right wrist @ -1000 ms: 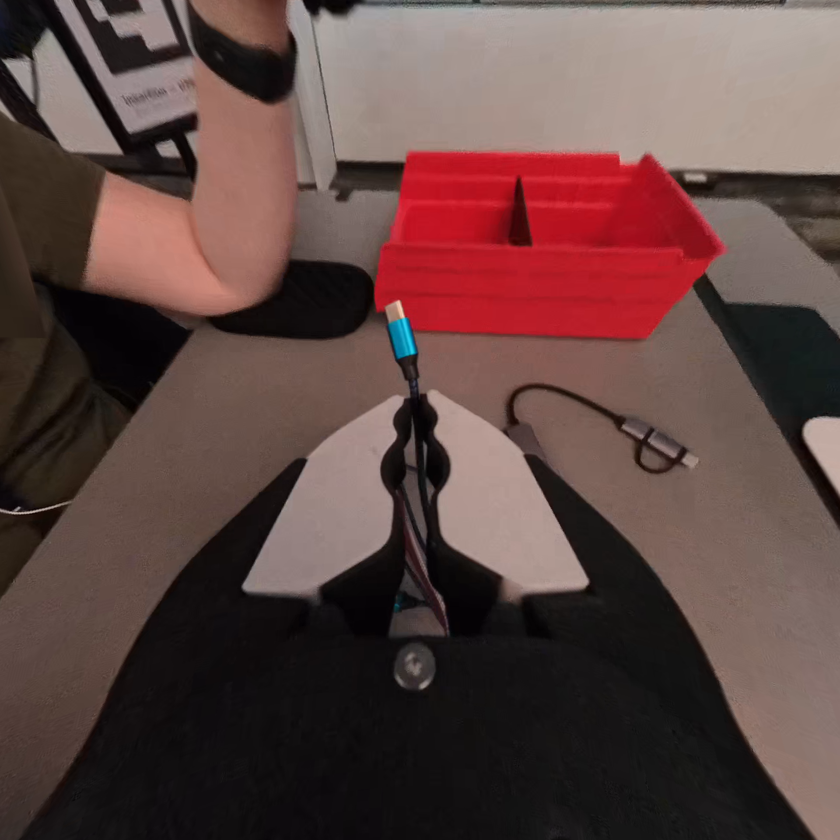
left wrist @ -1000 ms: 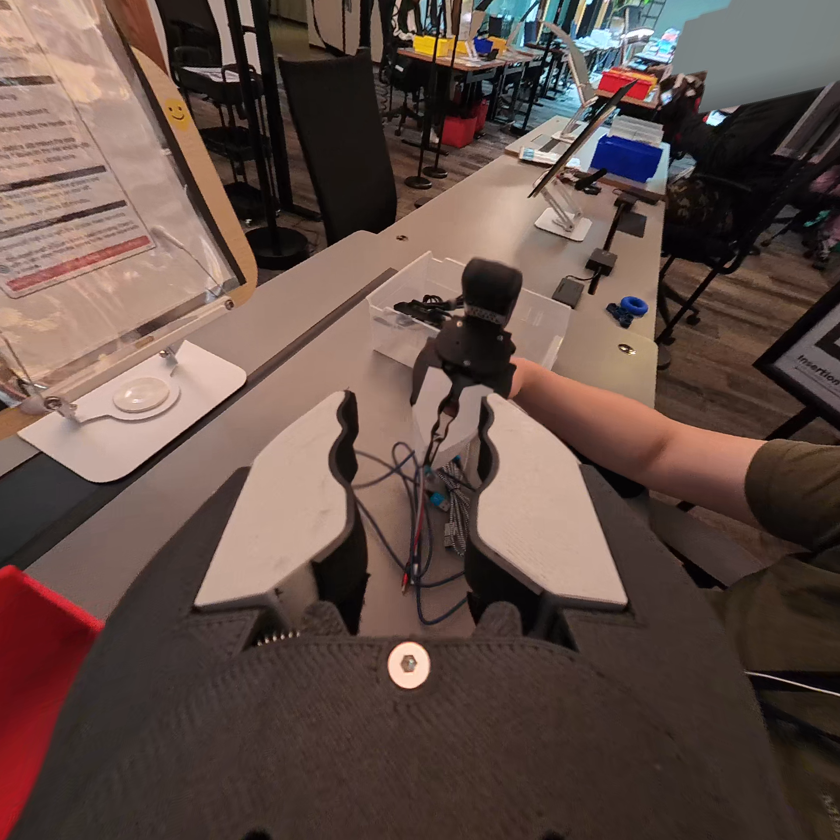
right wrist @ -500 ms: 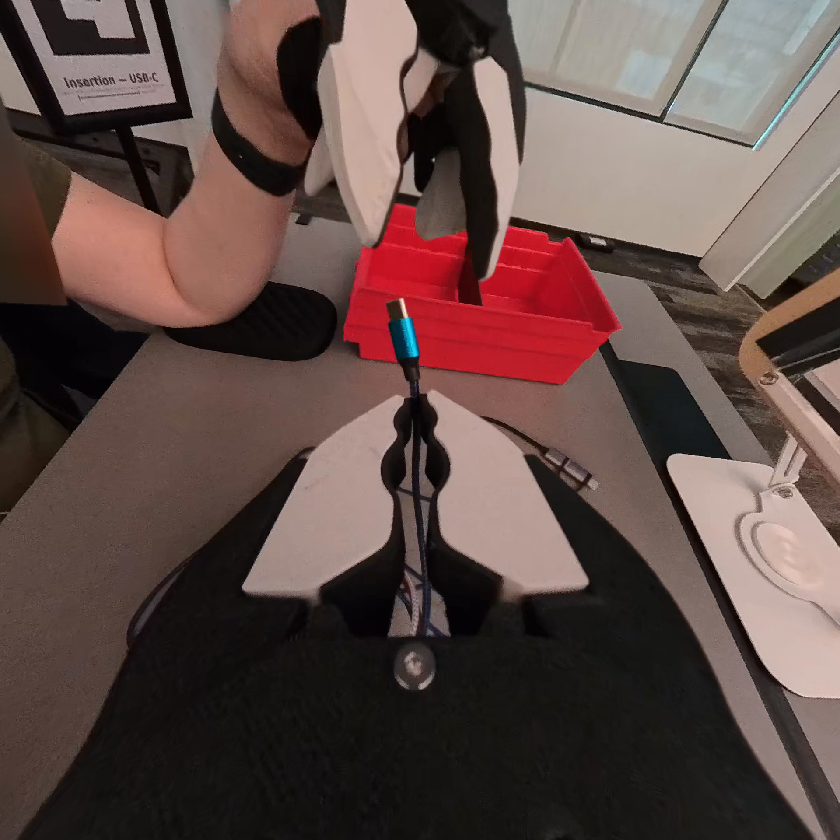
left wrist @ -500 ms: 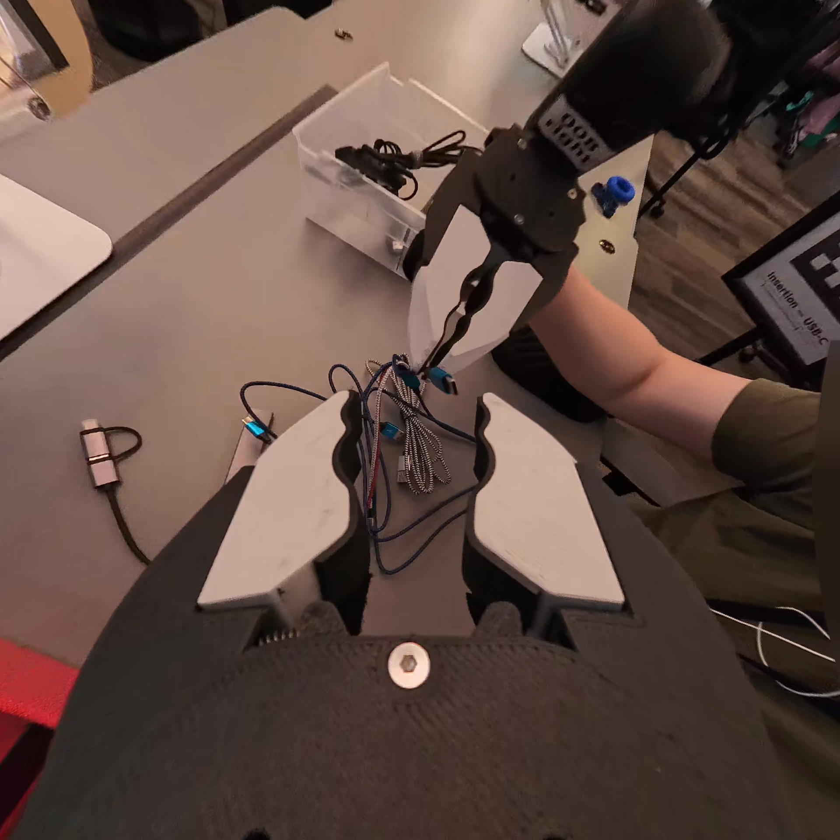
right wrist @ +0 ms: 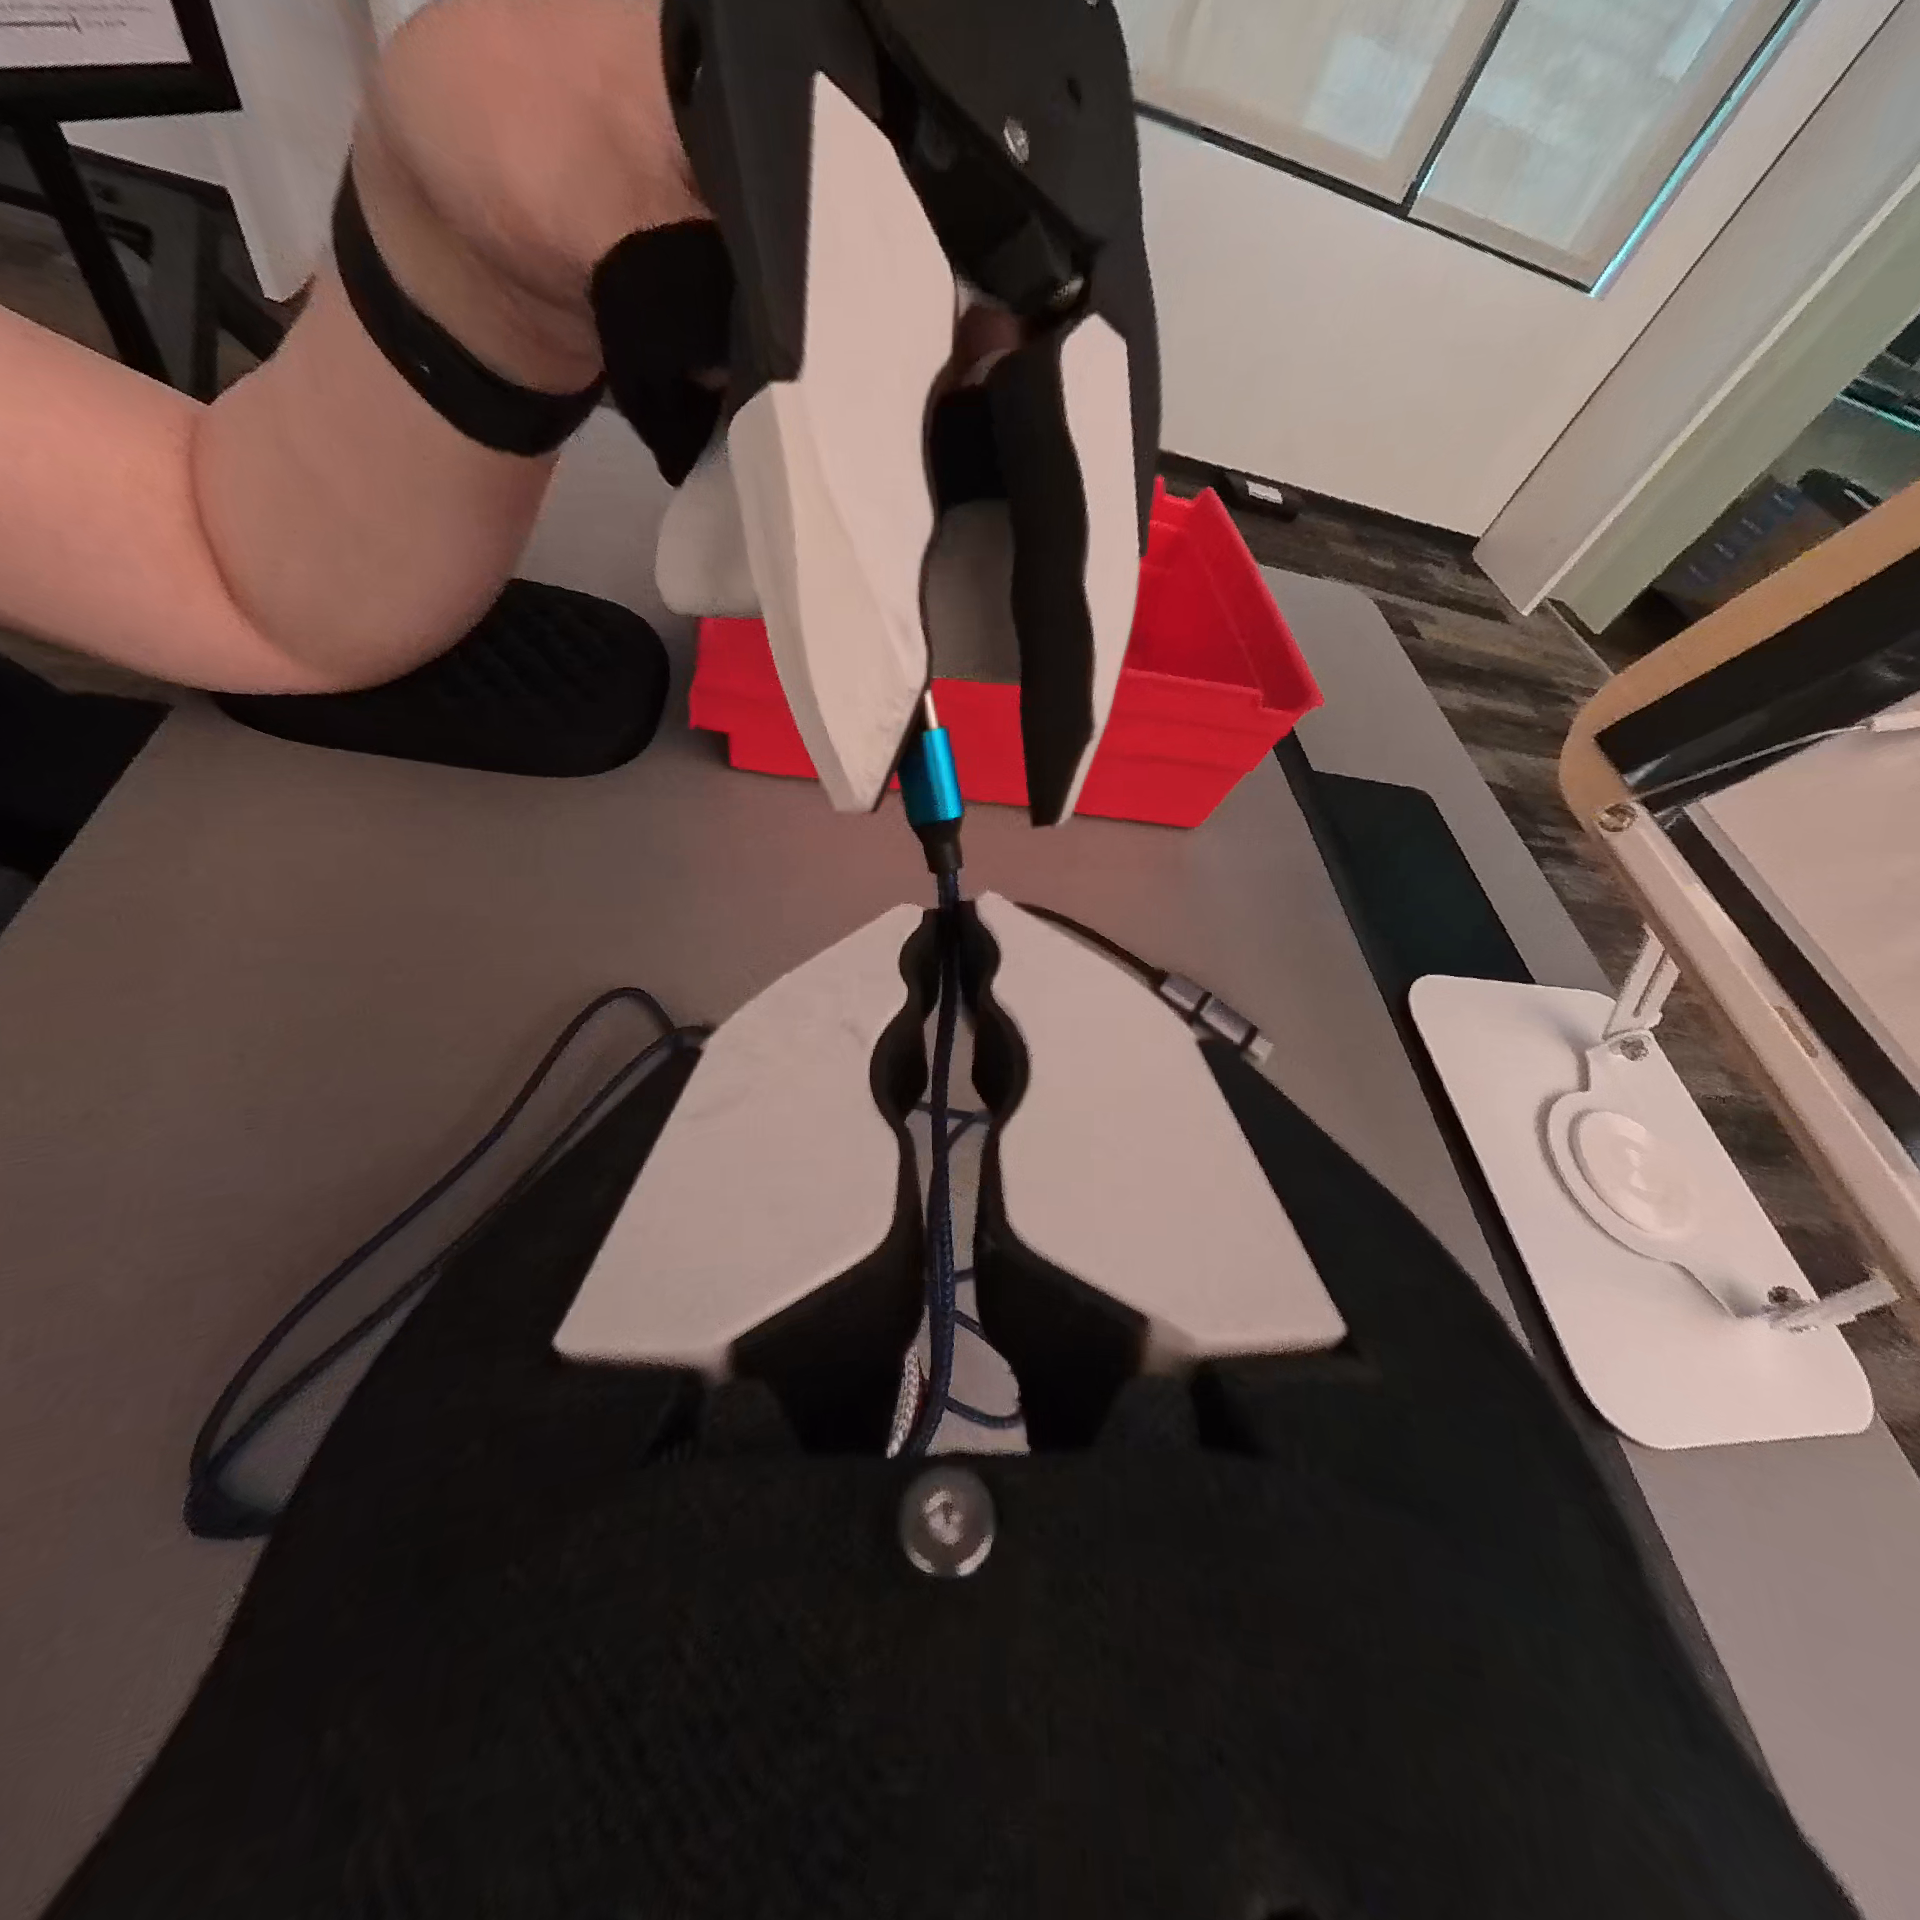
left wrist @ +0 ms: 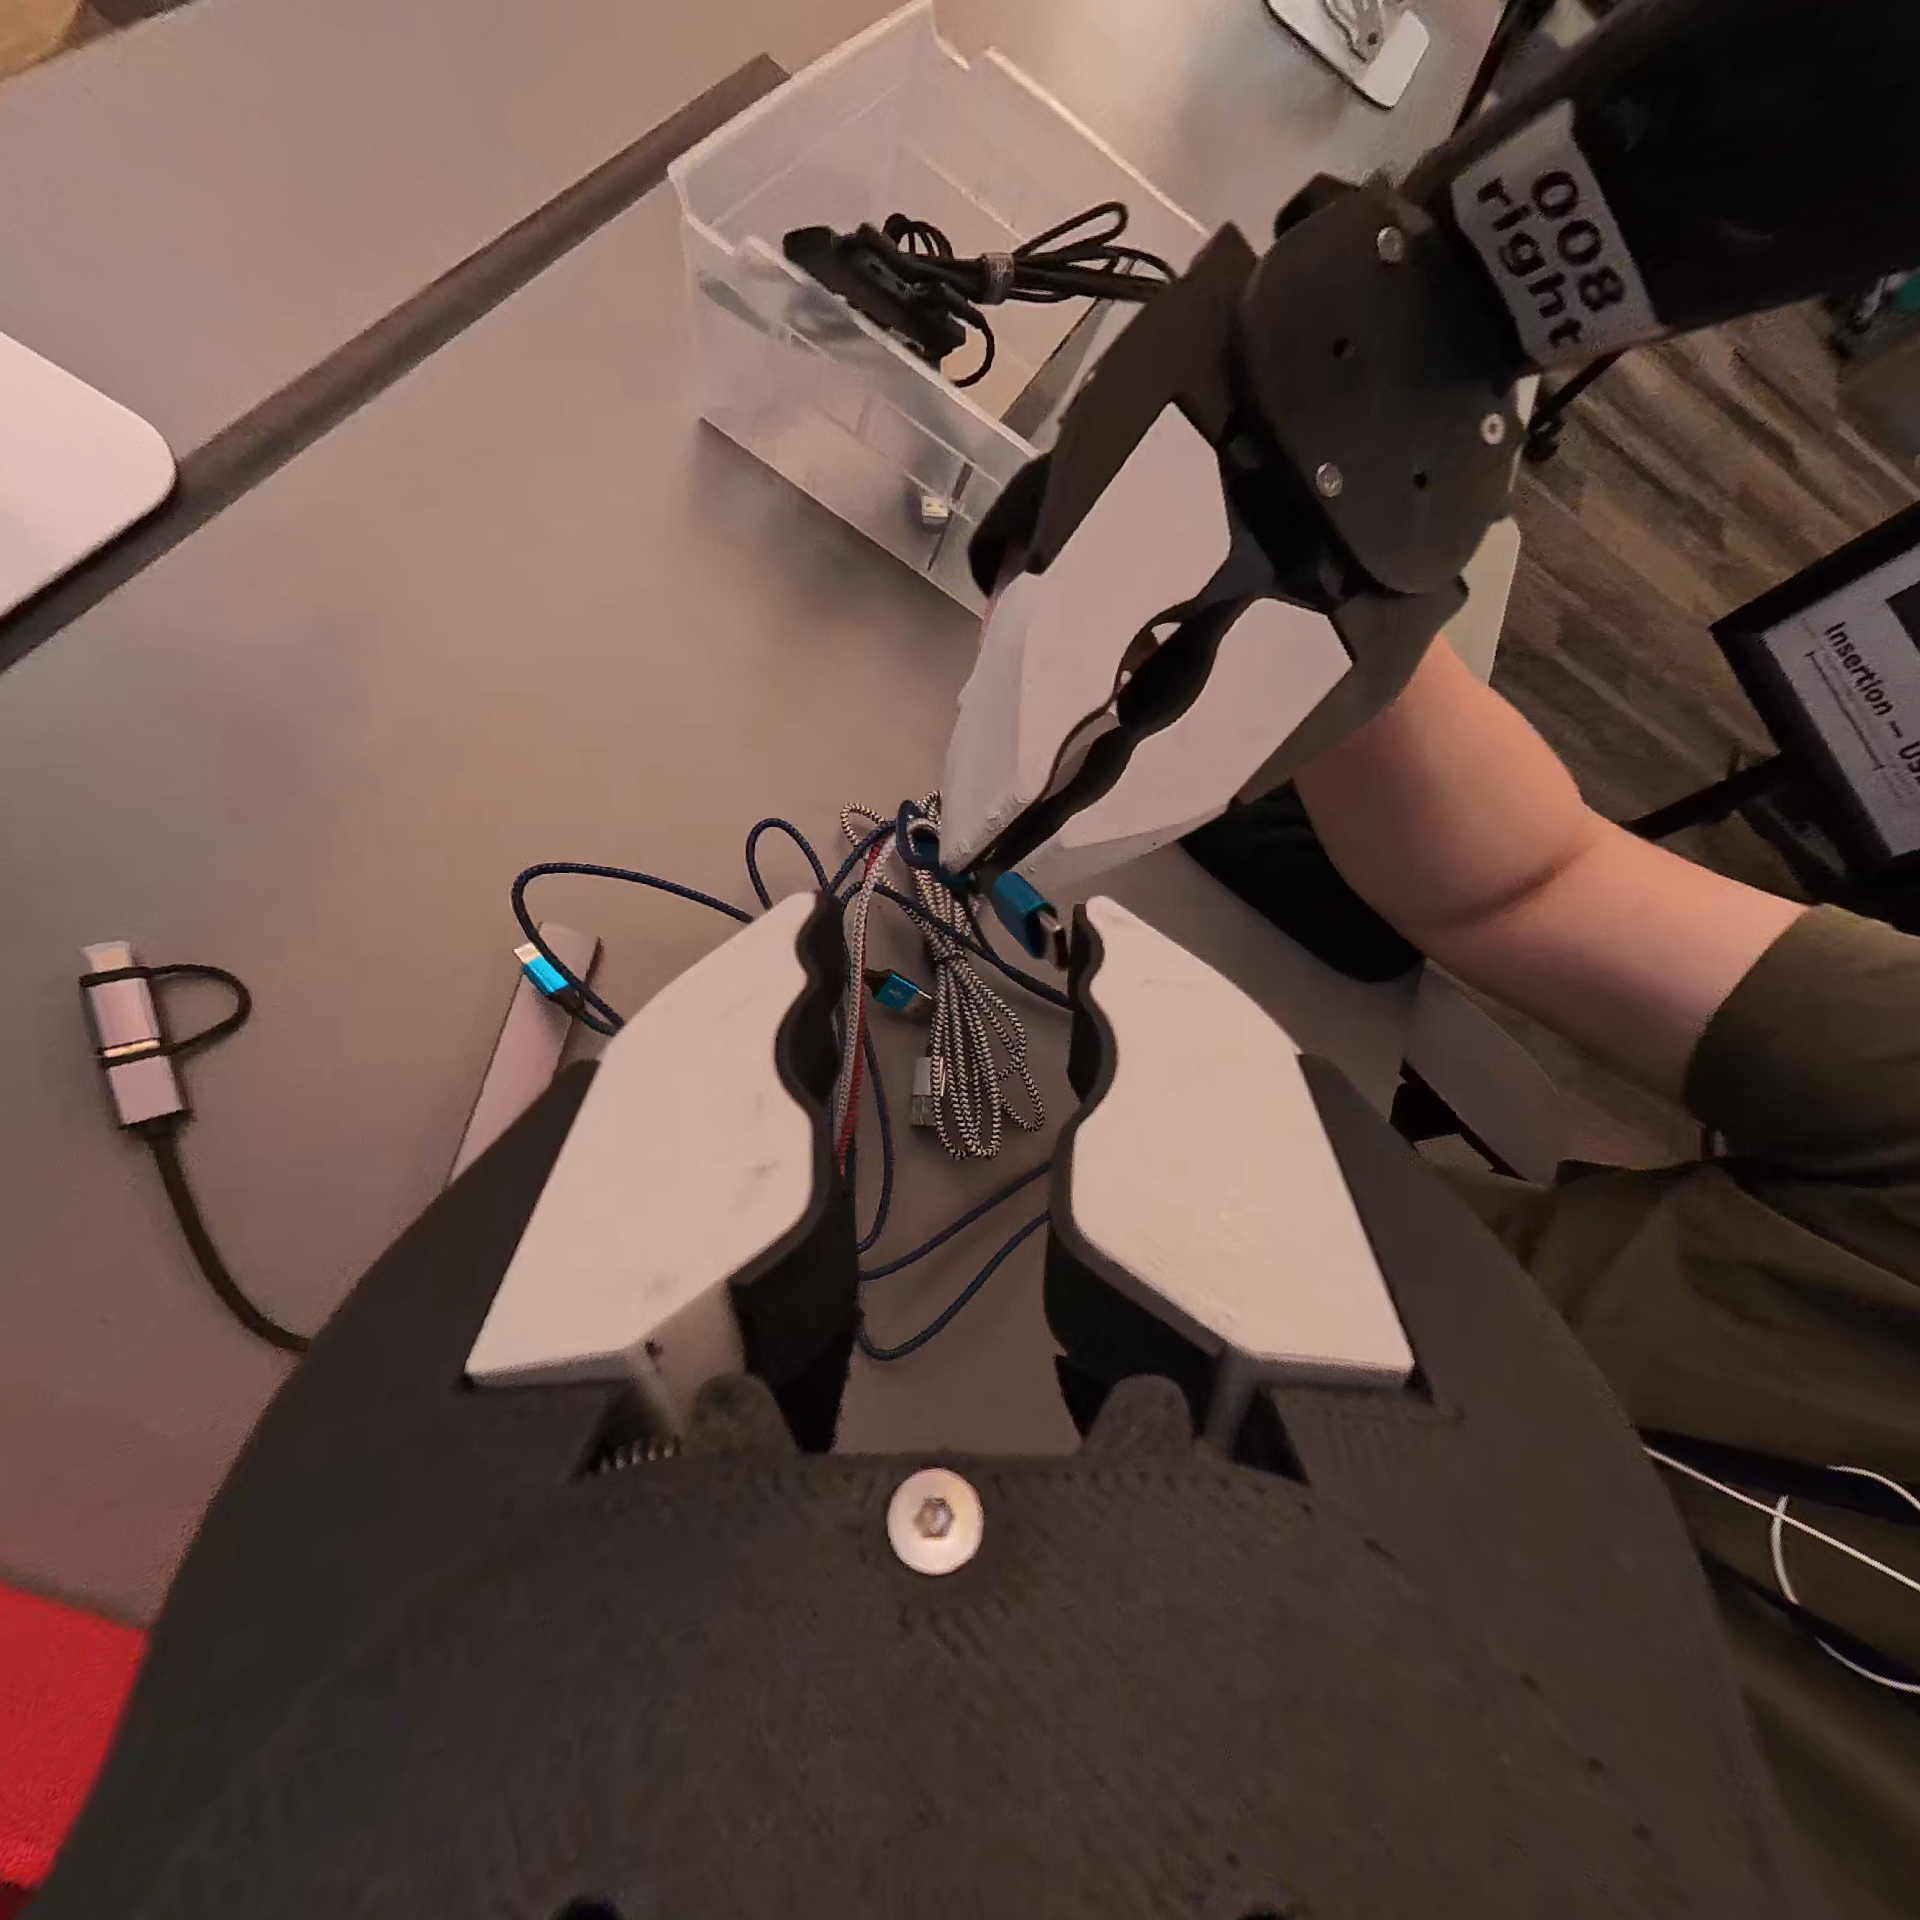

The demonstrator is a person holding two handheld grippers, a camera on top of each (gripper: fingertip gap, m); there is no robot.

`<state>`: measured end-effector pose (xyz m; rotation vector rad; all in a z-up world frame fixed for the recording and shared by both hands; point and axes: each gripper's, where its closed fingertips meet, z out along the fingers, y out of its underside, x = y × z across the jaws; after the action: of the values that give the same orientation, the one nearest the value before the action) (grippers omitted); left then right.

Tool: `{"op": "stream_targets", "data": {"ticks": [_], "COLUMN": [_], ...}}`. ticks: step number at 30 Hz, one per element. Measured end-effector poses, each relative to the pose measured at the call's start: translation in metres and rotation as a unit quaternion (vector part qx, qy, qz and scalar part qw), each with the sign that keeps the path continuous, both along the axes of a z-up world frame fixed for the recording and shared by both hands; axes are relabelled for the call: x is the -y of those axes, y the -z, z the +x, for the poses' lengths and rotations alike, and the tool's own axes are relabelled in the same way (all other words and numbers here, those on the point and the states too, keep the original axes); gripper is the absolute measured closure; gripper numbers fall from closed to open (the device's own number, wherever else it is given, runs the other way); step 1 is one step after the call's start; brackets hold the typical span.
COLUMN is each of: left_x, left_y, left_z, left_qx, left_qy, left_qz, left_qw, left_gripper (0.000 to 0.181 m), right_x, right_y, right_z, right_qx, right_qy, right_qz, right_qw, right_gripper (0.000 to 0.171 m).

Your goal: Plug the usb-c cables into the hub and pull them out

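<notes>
Pinching blue cable [right wrist: 940, 1049], right gripper [right wrist: 951, 906] level

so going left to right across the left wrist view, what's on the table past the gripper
grey adapter on its black cord → blue-tipped plug by the flat grey hub → braided black-and-white cable bundle → blue usb-c plug held by the right gripper, with the left gripper open

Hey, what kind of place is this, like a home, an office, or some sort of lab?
Probably an office-style lab or workshop set up for cable tests. On a long grey work table sit a clear bin of cables and a red parts bin, and a framed sign on a stand stands beside it.
</notes>
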<state>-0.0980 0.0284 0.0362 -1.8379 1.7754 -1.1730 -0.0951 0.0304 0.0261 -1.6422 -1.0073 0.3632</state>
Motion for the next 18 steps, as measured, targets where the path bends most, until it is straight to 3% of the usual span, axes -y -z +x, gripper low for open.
{"op": "stream_targets", "data": {"ticks": [2, 4, 10, 14, 18], "left_x": [-0.001, 0.003, -0.004, -0.006, 0.007], "left_y": [0.006, 0.006, 0.001, -0.005, -0.026], "left_z": [0.002, 0.003, 0.006, 0.0, -0.018], "left_qx": [-0.011, -0.01, 0.017, 0.024, 0.049], "left_qy": [0.003, 0.021, 0.028, 0.036, 0.086], "left_qz": [-0.016, -0.043, -0.036, -0.03, -0.051], "left_qw": [1.0, 0.999, 0.999, 0.999, 0.994], "left_gripper": [0.147, 0.173, 0.176, 0.176, 0.176], "right_x": [-0.003, -0.006, -0.008, -0.005, 0.008], "right_y": [0.002, 0.005, -0.001, -0.014, -0.059], "right_z": [0.001, 0.003, 0.002, 0.003, 0.012], "right_qx": [0.008, 0.016, 0.007, -0.007, -0.094], "right_qy": [0.011, 0.021, 0.023, 0.016, 0.017], "right_qz": [-0.001, -0.002, 0.032, 0.08, 0.177], "right_qw": [1.0, 1.0, 0.999, 0.997, 0.98], "right_gripper": [0.166, 0.166, 0.164, 0.136, 0.12]}}
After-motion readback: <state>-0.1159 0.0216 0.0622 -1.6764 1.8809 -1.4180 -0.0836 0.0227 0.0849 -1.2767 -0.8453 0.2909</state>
